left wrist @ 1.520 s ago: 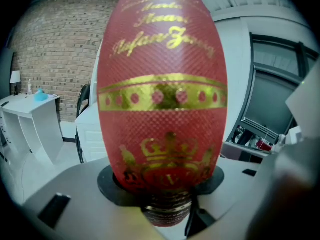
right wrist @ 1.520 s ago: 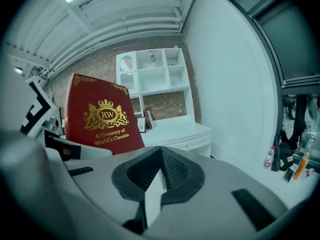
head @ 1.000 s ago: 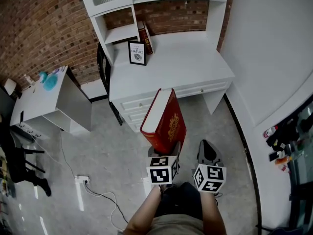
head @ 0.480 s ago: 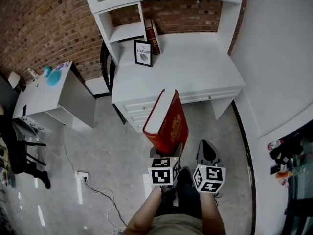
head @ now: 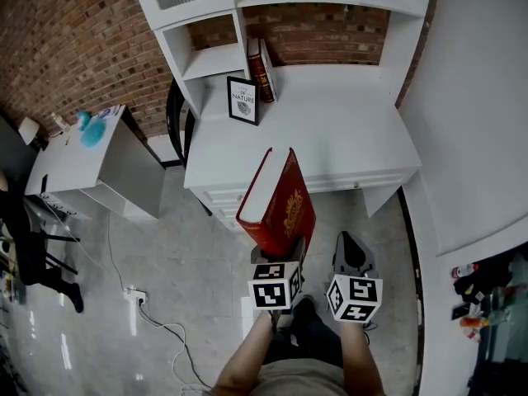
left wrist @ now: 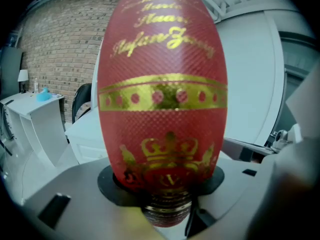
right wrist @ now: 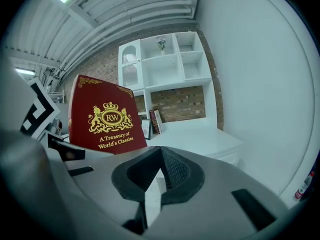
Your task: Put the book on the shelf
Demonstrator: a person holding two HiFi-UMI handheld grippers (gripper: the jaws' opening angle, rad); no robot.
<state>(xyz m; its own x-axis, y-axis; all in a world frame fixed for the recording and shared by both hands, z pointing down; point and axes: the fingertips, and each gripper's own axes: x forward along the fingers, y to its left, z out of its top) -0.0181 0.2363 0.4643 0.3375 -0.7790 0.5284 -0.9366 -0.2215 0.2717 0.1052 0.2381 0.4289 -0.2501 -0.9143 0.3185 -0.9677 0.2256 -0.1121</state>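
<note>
A thick red book [head: 276,205] with gold print and white page edges stands upright in my left gripper [head: 285,250], which is shut on its lower end. In the left gripper view the book's spine [left wrist: 162,94] fills the middle, pinched at the bottom between the jaws. My right gripper [head: 351,252] hangs beside it to the right, shut and holding nothing. The right gripper view shows the book's cover [right wrist: 105,116] to its left and its own pads meeting at the right gripper [right wrist: 159,156]. The white shelf unit [head: 210,60] rises over the desk [head: 330,130] ahead.
Two dark books [head: 262,68] lean in the shelf's lower nook beside a framed picture [head: 242,100]. A black chair [head: 173,114] stands left of the desk. A white side table [head: 82,159] and a floor socket with cable [head: 136,298] lie to the left. A curved white wall [head: 478,122] bounds the right.
The desk and shelf have drawn nearer and lower in the head view. The book stays upright in the left gripper, and both grippers keep their places.
</note>
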